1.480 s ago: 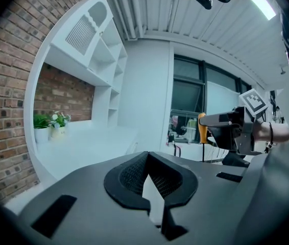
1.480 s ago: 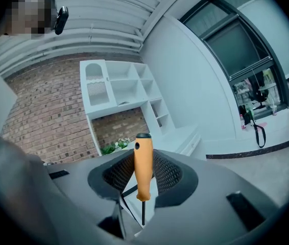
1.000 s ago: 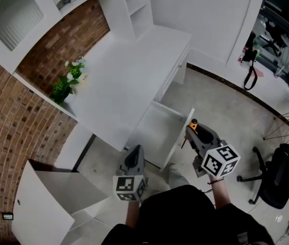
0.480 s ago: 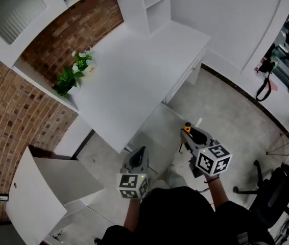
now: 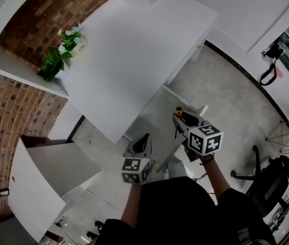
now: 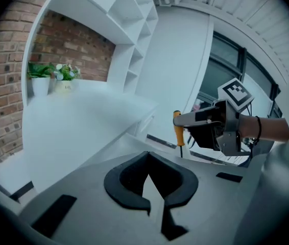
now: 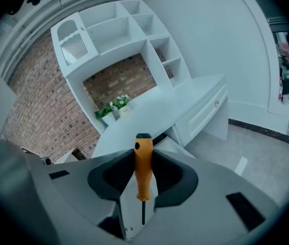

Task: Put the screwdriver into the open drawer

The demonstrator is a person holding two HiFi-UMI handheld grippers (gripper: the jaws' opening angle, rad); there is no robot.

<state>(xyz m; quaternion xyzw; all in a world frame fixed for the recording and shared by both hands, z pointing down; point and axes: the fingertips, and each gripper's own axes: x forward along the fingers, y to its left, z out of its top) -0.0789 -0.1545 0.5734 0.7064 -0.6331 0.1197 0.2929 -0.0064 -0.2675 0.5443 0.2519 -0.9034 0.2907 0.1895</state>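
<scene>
— White surface [image 5: 134,50] fills most of the head view, with a brick wall [image 5: 11,121] and a potted plant [image 5: 57,60] at its left edge. What sits below it?

— An open drawer [image 5: 157,114]. The right hand-held gripper [image 5: 180,117] hangs over the drawer's right side, clenched on the screwdriver [image 5: 178,109]. The left hand-held gripper [image 5: 144,139] is near the drawer's near end, apart from the other.

— And the left gripper view?

— Its jaws meet at the tips with nothing between them. Across from it, the right hand-held gripper [image 6: 185,120] carries the screwdriver [image 6: 177,131] upright, with the orange handle up and the shaft down.

— The right gripper view?

— Both pads press the orange handle, black-capped end on top. The thin shaft points down between the jaws. Beyond lie the surface, the white shelves [image 7: 119,29] and the plant.
</scene>
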